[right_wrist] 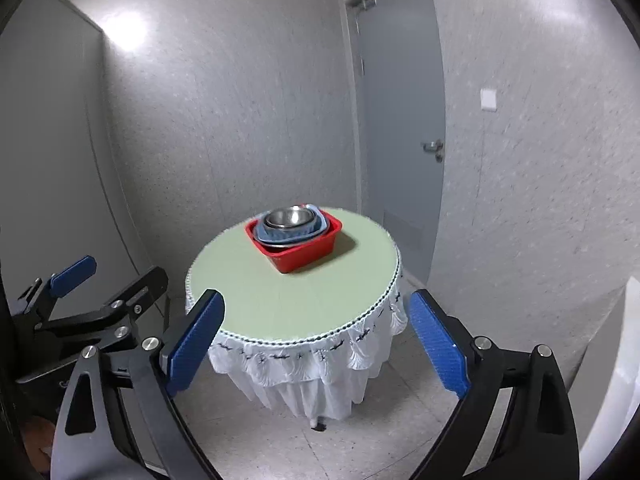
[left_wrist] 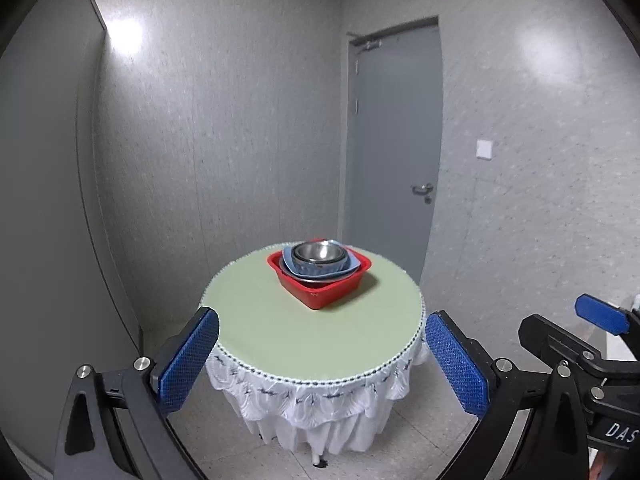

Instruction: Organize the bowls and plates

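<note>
Left wrist view: stack of dishes, nested — steel bowls uppermost, in a pale blue dish, in a red square basin. Location: far half of a round green-topped table with a white frilled skirt, the basin set corner-on toward the viewer. Lies straight ahead of and below both tools, well apart from each. Left gripper: jaws spread wide, nothing between them. Right gripper: jaws likewise wide and empty; here the stack sits slightly left of centre. Neither hand judged clearly nearer. Surround: grey walls, grey door beyond the table, to the right.
</note>
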